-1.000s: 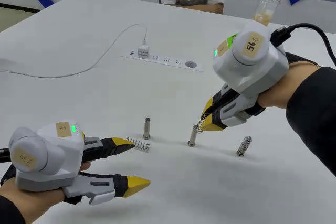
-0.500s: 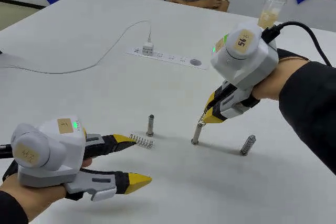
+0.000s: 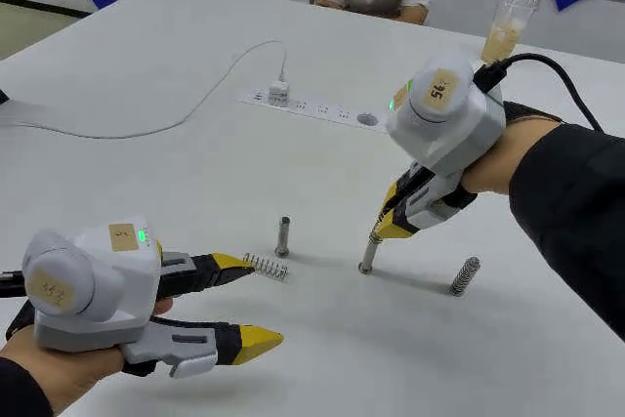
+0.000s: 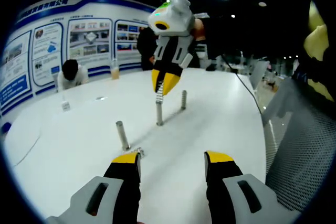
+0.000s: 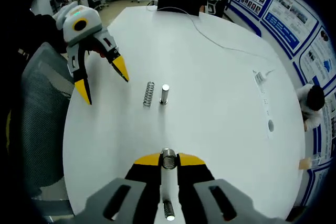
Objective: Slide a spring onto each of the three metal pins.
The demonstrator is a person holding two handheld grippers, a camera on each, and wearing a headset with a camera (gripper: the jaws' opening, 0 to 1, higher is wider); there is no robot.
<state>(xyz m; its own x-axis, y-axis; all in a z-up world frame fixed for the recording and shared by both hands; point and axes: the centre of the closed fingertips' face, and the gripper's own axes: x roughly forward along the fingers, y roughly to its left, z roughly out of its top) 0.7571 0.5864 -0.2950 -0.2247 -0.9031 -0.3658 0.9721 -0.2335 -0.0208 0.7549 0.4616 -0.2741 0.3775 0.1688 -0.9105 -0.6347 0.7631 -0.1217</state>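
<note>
Tilting steeply down toward the table [image 3: 146, 183], the right gripper [image 3: 383, 231] hangs from a right hand [image 3: 508, 158] whose dark-sleeved forearm comes in from the right edge. Its yellow-tipped jaws are pinched on the held spring [image 5: 168, 159], whose lower end meets the top of the middle pin [image 3: 368, 257]. The pin stands upright right under the jaw tips.

Near the left corner, the left hand [image 3: 59, 378] holds the left gripper [image 3: 249, 302] low and almost level over the table, pointing right. Its jaws are spread wide with nothing between them. The far jaw tip lies just beside the loose spring [image 3: 266, 266], which lies flat on the table. This spring is close in front of the left pin [image 3: 283, 236], an upright pin that is bare.

To the right of the middle pin an upright spring [image 3: 466, 275] stands alone. Whether a pin runs through it cannot be told.
</note>
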